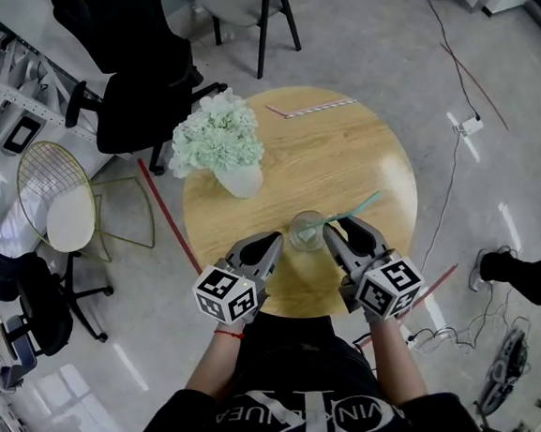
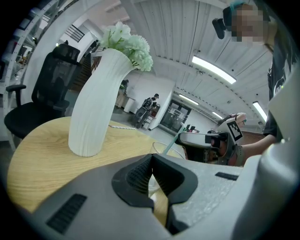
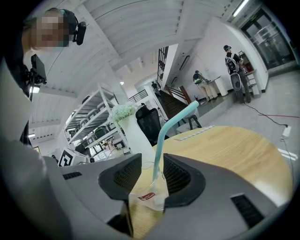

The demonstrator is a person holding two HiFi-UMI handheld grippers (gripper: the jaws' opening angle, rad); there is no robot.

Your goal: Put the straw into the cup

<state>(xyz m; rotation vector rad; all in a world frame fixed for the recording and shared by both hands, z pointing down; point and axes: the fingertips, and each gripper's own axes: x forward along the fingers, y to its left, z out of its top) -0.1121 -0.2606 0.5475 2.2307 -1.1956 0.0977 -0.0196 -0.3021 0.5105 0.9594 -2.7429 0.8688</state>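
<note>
Right gripper view: nearest we see the right gripper [image 3: 152, 164] with fingers spread and the clear cup [image 3: 150, 188] between them. The teal straw [image 3: 161, 140] stands in the cup, leaning to the upper right. Left gripper view: left gripper [image 2: 152, 157] fingers are pressed together at the tips, with the cup just past them. Head view: cup is at lower centre of the round wooden bench [image 1: 351, 152], white vase [image 1: 243, 180] further up, to the left.

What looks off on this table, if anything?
Nothing spilled, tipped or damaged. The teal straw is in the cup, leaning steeply over its rim, which is just how it rests. Only stray item: what looks like a wrapped straw lying loose near the table's far edge.
</note>
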